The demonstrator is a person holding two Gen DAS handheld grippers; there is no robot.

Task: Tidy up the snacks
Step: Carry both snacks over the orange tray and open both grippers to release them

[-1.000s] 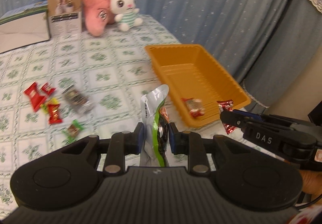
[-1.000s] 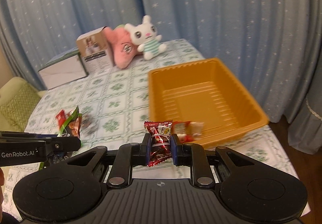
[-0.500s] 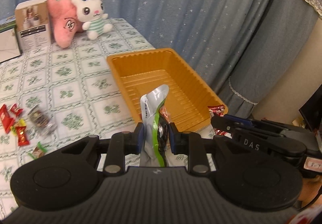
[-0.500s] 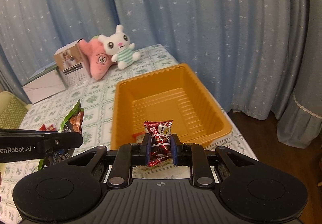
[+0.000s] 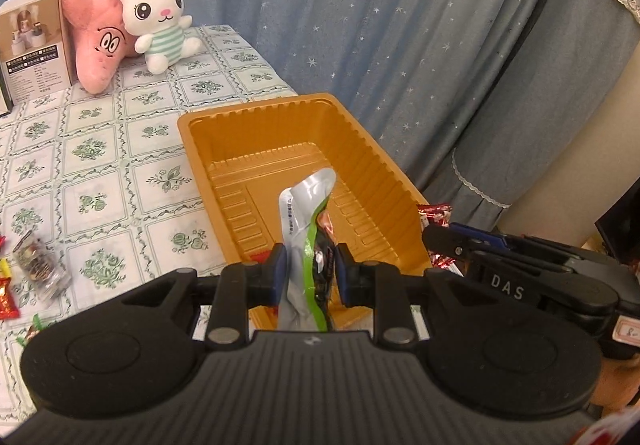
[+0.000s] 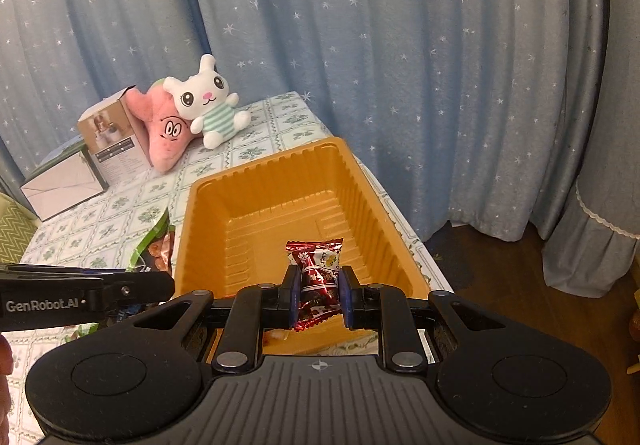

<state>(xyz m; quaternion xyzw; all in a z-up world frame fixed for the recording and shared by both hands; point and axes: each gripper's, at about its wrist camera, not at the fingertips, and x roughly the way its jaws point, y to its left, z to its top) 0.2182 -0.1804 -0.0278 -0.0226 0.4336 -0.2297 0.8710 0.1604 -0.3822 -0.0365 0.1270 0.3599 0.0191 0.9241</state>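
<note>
Glossy ribbed plastic tray [image 6: 360,181]

— What did the left matte black plastic gripper [image 5: 308,271] look like?
— It had a ribbed housing, round side discs, silver screws and blue pads.
— And the right matte black plastic gripper [image 6: 319,295]?
— It matched; white "DAS" and "GenRobot.AI" lettering marked their sides.

Orange tray [image 5: 360,141] — blue star-dotted curtain [image 5: 360,5]
</note>
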